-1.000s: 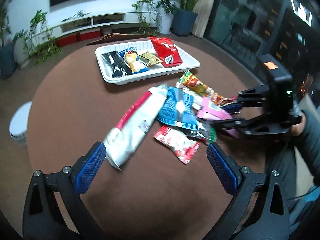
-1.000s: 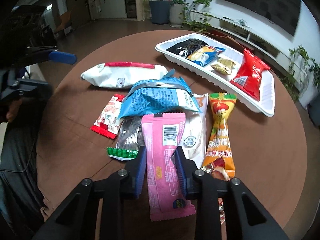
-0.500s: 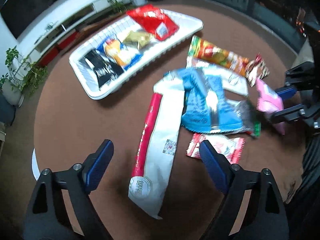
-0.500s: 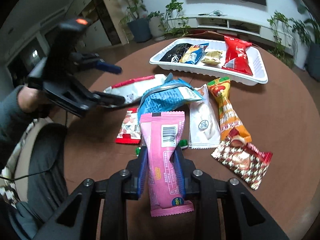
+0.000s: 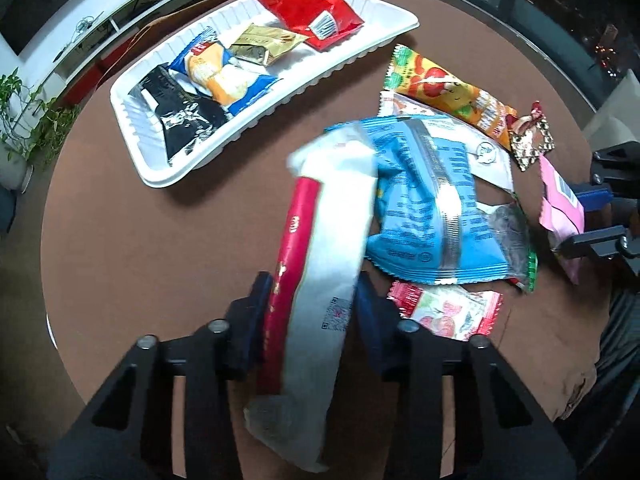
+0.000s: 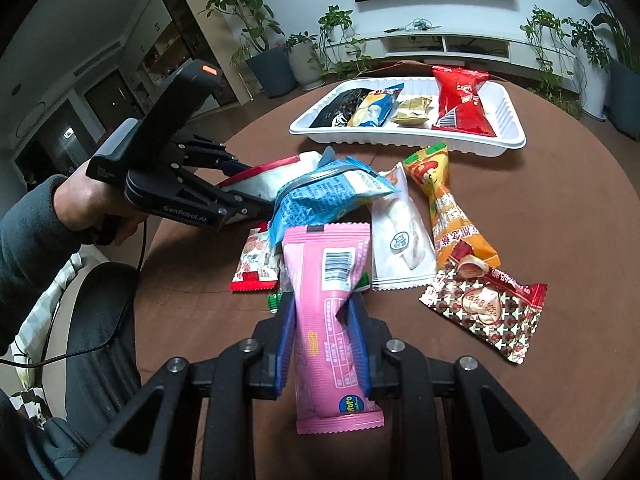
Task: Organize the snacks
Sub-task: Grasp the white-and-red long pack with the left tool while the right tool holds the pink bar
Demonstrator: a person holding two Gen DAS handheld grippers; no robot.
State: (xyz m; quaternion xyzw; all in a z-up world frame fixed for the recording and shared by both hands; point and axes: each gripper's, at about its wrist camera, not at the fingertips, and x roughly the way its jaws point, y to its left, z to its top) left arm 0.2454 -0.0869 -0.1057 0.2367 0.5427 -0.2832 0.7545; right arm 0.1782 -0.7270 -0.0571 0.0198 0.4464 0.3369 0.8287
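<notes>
My left gripper (image 5: 312, 300) is shut on a long white packet with a red stripe (image 5: 320, 264), also seen in the right wrist view (image 6: 256, 184). My right gripper (image 6: 322, 312) is shut on a pink snack bar (image 6: 328, 304), held above the table; it shows at the right edge of the left wrist view (image 5: 560, 208). A white tray (image 5: 384, 36) at the far side holds a black packet (image 5: 184, 116), a blue-orange one, a gold one and a red bag (image 5: 308, 4). A blue bag (image 5: 424, 208) lies in the loose pile.
Loose on the round brown table (image 5: 140, 240) lie an orange tube packet (image 6: 444, 204), a white pouch (image 6: 400, 240), a red-white strawberry packet (image 5: 448, 312), a brown checkered candy packet (image 6: 488, 308) and a dark green-edged packet. A chair stands at the near left (image 6: 96, 320).
My left gripper moved forward and closed on the white red-striped packet. My right gripper kept the pink bar and lifted it slightly back from the pile.
</notes>
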